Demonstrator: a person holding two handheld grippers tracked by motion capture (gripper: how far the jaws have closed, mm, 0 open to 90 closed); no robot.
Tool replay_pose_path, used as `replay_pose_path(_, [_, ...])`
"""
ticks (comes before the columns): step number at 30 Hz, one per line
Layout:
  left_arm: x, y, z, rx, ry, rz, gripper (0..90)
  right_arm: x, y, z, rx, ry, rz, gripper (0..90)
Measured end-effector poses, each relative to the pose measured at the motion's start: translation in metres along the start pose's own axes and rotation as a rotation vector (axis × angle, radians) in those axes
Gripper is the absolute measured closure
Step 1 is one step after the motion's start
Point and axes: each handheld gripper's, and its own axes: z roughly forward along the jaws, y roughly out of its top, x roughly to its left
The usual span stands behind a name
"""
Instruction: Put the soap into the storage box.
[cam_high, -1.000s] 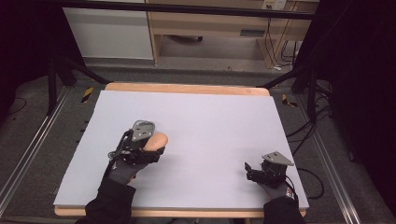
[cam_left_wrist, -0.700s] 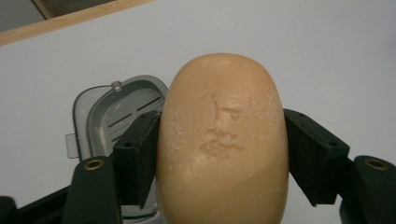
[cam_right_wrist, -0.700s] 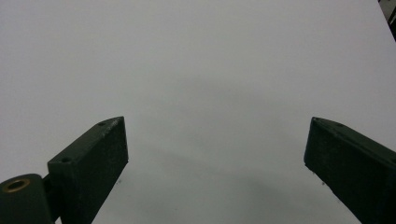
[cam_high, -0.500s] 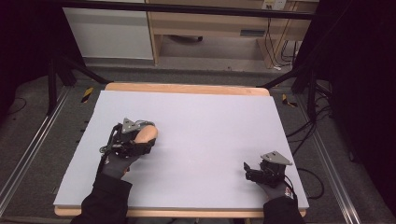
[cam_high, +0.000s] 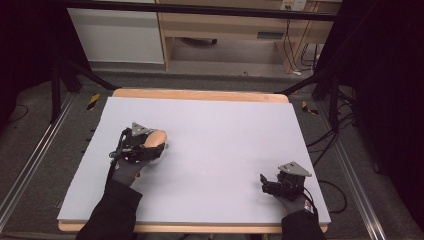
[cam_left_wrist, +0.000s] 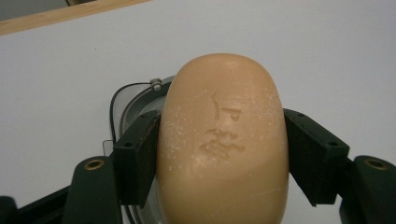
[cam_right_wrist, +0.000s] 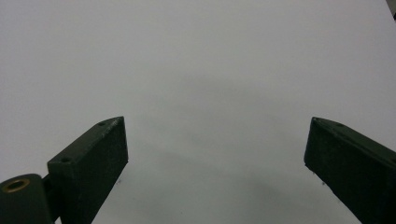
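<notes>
- The tabletop (cam_high: 215, 150) carries a pale lavender-white sheet, with a light wooden edge showing along its far side.
- The left tongs (cam_high: 150, 147) sit on the left half of the tabletop, held by a gloved left hand (cam_high: 127, 170) in a dark sleeve, with a grey three-cornered plate on top.
- The left tongs are clenched on a tan bar of soap (cam_high: 155, 138); in the left gripper view each black jaw presses flat against one long side of the soap (cam_left_wrist: 223, 144).
- The soap is an oval bar, and its long axis runs along the jaws, so its rounded free end points forward, away from the hand and toward the far right of the tabletop in the high view.
- Its broad face is turned up to the left gripper view's camera, with an embossed mark in the middle and fine white specks across it.
- Under the soap in the left gripper view lies a clear round-edged dish (cam_left_wrist: 135, 112) with a small metal fitting at its rim; whether the soap touches it I cannot tell.
- The right tongs (cam_high: 264, 183) rest near the front right corner of the tabletop, well apart from the soap, pointing left.
- The right tongs (cam_right_wrist: 215, 158) are released: the jaws stand wide with bare tabletop between them.
</notes>
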Motion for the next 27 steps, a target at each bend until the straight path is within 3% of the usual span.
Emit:
replay_pose_path(8, [0.007,-0.004,0.007,0.01,0.014,-0.023,31.6,0.0,0.0,0.0,0.001,0.0,-0.001,6.4])
replay_pose_path(27, [0.01,-0.011,0.019,0.041,0.035,-0.033,31.7,0.001,-0.001,0.001,0.005,0.003,-0.002,6.4])
